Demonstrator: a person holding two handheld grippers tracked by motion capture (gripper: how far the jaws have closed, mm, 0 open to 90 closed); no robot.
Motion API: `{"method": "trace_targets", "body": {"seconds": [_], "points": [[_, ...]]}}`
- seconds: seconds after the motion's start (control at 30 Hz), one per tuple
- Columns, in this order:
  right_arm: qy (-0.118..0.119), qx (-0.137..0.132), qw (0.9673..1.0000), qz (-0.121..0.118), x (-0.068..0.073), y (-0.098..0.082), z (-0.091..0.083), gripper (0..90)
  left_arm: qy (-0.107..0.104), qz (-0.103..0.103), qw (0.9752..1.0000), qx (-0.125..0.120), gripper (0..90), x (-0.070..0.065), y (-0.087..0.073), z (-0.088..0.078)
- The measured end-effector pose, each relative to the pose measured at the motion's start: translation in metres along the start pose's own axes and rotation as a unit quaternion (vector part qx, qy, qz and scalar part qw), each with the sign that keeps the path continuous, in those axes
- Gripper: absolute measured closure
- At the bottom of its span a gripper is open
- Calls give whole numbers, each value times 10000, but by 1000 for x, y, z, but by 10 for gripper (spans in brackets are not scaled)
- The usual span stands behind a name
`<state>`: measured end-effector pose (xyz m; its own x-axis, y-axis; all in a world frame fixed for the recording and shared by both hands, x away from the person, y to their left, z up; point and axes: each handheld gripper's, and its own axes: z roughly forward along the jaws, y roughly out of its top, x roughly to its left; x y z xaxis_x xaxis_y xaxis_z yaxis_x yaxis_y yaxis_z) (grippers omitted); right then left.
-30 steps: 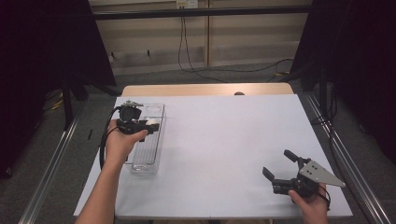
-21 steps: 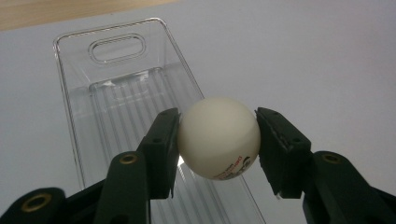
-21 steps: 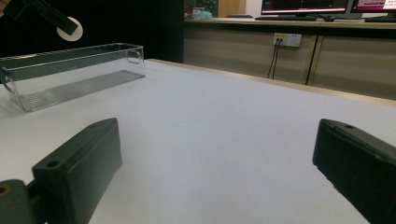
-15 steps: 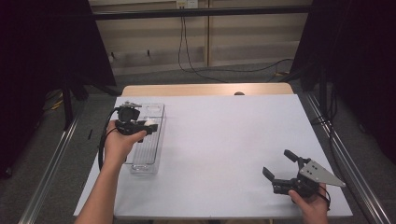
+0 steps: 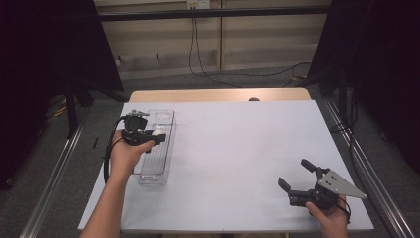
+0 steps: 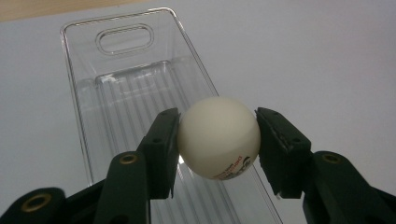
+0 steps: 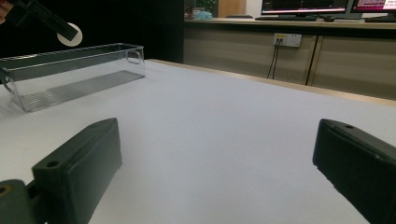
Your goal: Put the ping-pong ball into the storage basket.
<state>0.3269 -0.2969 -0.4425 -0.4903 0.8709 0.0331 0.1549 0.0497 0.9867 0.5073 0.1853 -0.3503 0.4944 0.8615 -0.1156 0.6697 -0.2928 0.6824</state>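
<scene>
Left gripper (image 6: 217,140) pinches a white ball (image 6: 218,137), one pad on each side, with small print at the ball's lower edge. The ball hangs above the clear tray (image 6: 116,88), clear of the ribbed floor, over its right-hand wall as that gripper's camera sees it.

From the high view, left gripper (image 5: 157,134) sits at about 9 o'clock on the white table (image 5: 237,148), jaws pointing toward 3 o'clock, across the tray (image 5: 157,179). Ball (image 5: 159,133) shows as a pale spot at the jaw tips.

Key relation: tray floor lies straight below and slightly toward 9 o'clock of the ball. Tray long axis runs 12 to 6 o'clock, handle slot at the 12 o'clock end. The ball has no long axis and no facing; any release angle serves.

Right gripper (image 5: 297,179) rests at about 5 o'clock, well apart from the tray, jaws spread wide with nothing between them. In its own view the tray (image 7: 74,74) lies far off at 10 o'clock.

Left hand is far nearer. Judgement: a drop into the tray is in hand; a small shift toward 9 o'clock would centre the ball first.
</scene>
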Motion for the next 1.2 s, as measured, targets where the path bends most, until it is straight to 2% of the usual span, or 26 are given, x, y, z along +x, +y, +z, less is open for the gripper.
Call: {"method": "trace_targets", "body": {"seconds": [0.07, 0.17, 0.2, 0.23, 0.33, 0.4, 0.43, 0.47, 0.5, 0.73, 0.8, 0.87, 0.97, 1.0, 1.03, 1.2], "points": [[0, -1, 10000, 0, 0, 0, 0, 8, -1, 46, 10000, 42, 512, 1, 0, 0], [-3, 2, 10000, -7, 0, 0, 0, 8, -5, -76, 10000, -31, 512, 0, -2, 2], [-6, 2, 10000, -2, 0, 0, 0, 8, 4, -76, 10000, -59, 512, 0, -2, 3], [-6, 4, 10000, 1, 0, 0, 0, 8, -15, -14, 10000, 18, 512, 2, -2, 2], [9, -3, 10000, -5, 0, 0, 0, 8, 41, -64, 10000, 8, 512, 1, -4, 3], [6, -3, 10000, 0, 0, 0, 0, 8, -1, 6, 10000, 51, 512, 3, -5, 4], [5, -3, 10000, -4, 0, 0, 0, 8, 18, -71, 10000, 26, 512, 1, -5, 5], [6, -2, 10000, 0, 0, 0, 0, 8, 62, -34, 10000, 34, 512, 2, -6, 5], [6, -5, 10000, -5, 0, 0, 0, 8, 7, -11, 10000, 68, 512, 3, -6, 5], [-1, -9, 10000, 14, 0, 0, 0, 8, 1, -2, 9999, 108, 512, 4, -7, 6], [-26, -22, 10000, 37, 0, 1, 0, 8, 12, -78, 10000, 32, 511, 3, -8, 7], [-4, -18, 10000, 2, 0, 0, 0, 8, 40, -13, 10000, 62, 511, 4, -9, 7], [21, -21, 10000, 1, 0, 0, 0, 8, 18, -21, 10000, 80, 511, 5, -10, 7], [16, -24, 10000, 10, 0, 0, 0, 8, 77, -18, 9999, 102, 511, 4, -10, 7], [32, -12, 10000, -9, 0, 0, 0, 8, 19, -61, 9999, 101, 511, 4, -11, 8], [29, -22, 10000, 1, 1, 0, 0, 8, 41, 7, 9999, 163, 511, 6, -11, 8]]}}
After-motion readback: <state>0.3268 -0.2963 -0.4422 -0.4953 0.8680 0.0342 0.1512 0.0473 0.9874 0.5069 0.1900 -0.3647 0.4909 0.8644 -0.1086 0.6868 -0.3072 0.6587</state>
